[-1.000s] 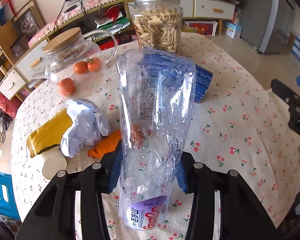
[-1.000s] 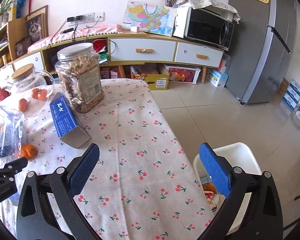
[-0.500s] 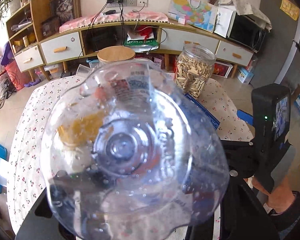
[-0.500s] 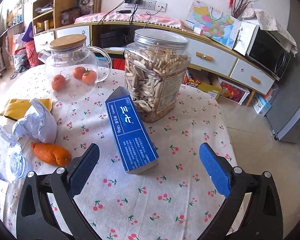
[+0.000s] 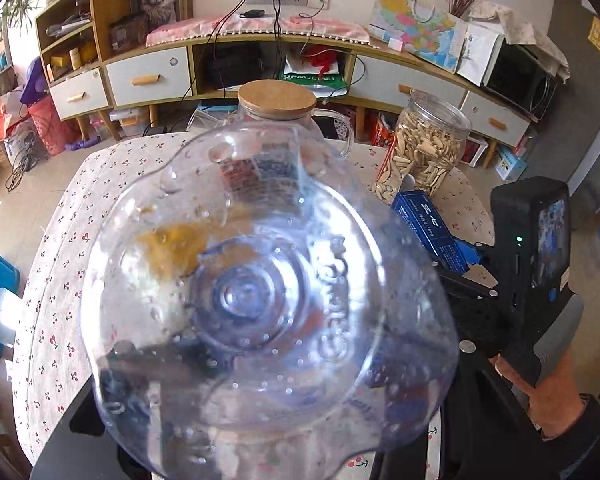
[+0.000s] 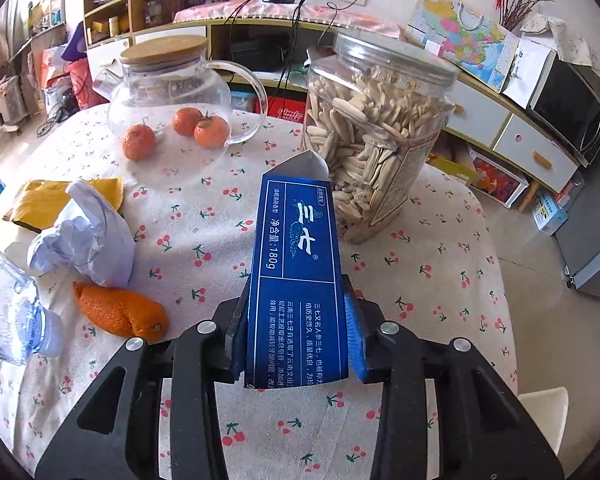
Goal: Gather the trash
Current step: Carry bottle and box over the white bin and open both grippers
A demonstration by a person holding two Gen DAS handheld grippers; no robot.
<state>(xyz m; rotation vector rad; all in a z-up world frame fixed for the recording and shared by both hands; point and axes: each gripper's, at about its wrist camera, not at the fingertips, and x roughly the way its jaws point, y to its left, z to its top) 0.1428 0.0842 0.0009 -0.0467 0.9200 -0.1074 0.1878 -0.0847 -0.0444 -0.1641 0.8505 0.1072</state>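
The right gripper [image 6: 296, 344], open half a second ago, now clamps the blue toothpaste box [image 6: 298, 280] on the tablecloth [image 6: 440, 280]. The left gripper [image 5: 260, 420] still holds the empty plastic bottle [image 5: 256, 296] aloft, so both pieces seem ready for binning.

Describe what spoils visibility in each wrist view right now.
Left wrist: the clear bottle's base fills the frame, blurring and warping the table behind it. Right wrist: sharp and evenly lit; fisheye bends the edges, and the blue box hides the cloth directly ahead.
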